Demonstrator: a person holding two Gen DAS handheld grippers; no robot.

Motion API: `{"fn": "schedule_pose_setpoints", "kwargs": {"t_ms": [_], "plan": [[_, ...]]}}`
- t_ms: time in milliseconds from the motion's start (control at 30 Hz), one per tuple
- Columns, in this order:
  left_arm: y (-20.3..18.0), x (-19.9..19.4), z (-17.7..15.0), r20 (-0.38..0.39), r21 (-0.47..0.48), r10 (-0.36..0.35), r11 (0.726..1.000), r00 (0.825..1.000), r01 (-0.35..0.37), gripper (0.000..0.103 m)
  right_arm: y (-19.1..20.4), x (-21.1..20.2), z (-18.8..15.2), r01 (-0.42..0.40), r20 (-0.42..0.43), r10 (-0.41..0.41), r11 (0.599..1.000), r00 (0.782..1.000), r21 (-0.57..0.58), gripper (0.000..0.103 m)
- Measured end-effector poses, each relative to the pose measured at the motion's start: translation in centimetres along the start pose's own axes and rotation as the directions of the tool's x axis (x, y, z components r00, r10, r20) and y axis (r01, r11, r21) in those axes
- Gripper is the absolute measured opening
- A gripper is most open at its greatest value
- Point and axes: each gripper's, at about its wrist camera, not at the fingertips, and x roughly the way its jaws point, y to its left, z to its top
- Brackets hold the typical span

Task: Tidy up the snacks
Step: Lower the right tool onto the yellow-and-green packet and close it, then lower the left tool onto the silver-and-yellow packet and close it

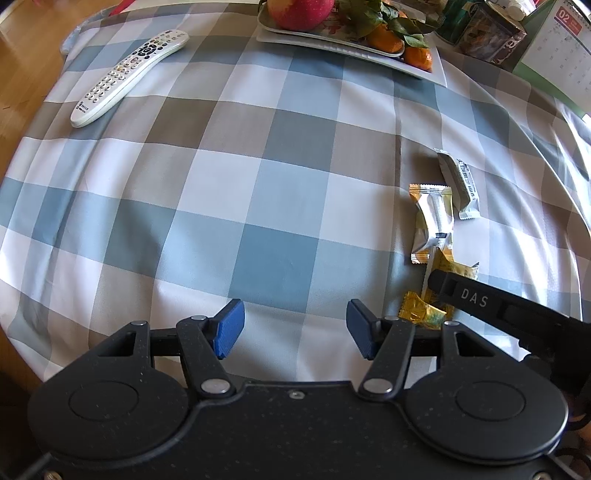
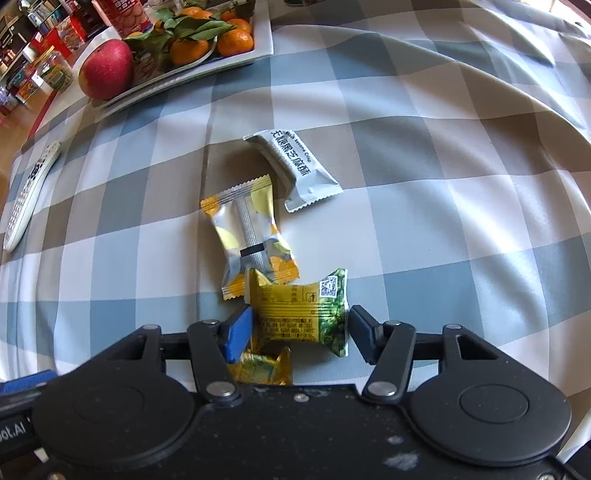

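Four wrapped snacks lie together on the checked tablecloth (image 2: 424,229). A grey-white packet (image 2: 295,166) is farthest away, and a silver and yellow packet (image 2: 251,236) lies nearer. A yellow-green packet (image 2: 301,310) rests between the blue pads of my right gripper (image 2: 301,332). The pads stand at its two ends without squeezing it. A small gold candy (image 2: 262,365) is partly hidden under the left pad. My left gripper (image 1: 295,328) hangs open over bare cloth, left of the same snacks (image 1: 432,221). A black finger of the right gripper (image 1: 480,299) covers part of them.
A white remote control (image 1: 129,77) lies at the far left near the table edge. A white tray (image 1: 325,46) at the back holds an apple (image 1: 299,13) and leafy tangerines. Boxes and a desk calendar (image 1: 561,48) stand at the far right. Wooden floor shows past the left edge.
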Motion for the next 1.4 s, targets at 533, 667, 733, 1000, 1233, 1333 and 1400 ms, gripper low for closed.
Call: {"fn": "schedule_pose_setpoints", "kwargs": {"t_ms": [533, 667, 733, 1000, 1233, 1333, 1400], "plan": [[-0.2, 0.6, 0.0, -0.018, 0.000, -0.036, 0.999, 0.999, 0.036, 0.063, -3.7, -1.9, 1.1, 0.008, -0.008, -0.008, 0.996, 1.000, 0.089, 0.047], [-0.3, 0.8, 0.0, -0.017, -0.001, -0.054, 0.999, 0.998, 0.054, 0.062, -5.1, -2.3, 1.2, 0.015, -0.006, -0.015, 0.993, 1.000, 0.114, 0.047], [-0.5, 0.8, 0.0, -0.012, 0.006, -0.063, 0.998, 0.998, 0.063, 0.061, -5.6, -2.5, 1.1, 0.013, -0.008, -0.012, 0.993, 1.000, 0.120, 0.047], [-1.4, 1.2, -0.1, 0.001, 0.034, -0.061, 0.998, 0.998, 0.061, 0.060, -6.7, -3.3, 0.5, 0.025, 0.003, -0.025, 0.995, 1.000, 0.097, 0.047], [-1.8, 1.6, -0.5, 0.007, 0.049, -0.089, 0.995, 0.996, 0.088, 0.059, -7.3, -4.0, 0.1, -0.007, -0.006, 0.008, 0.996, 1.000, 0.092, 0.047], [-2.0, 1.9, -0.9, 0.021, 0.063, -0.066, 0.996, 0.998, 0.064, 0.059, -7.7, -4.4, 0.1, -0.017, -0.005, 0.018, 0.995, 1.000, 0.093, 0.047], [-2.1, 2.1, -1.2, 0.021, 0.069, -0.056, 0.996, 0.998, 0.054, 0.059, -8.0, -4.6, 0.2, -0.027, -0.004, 0.027, 0.995, 1.000, 0.101, 0.047]]}}
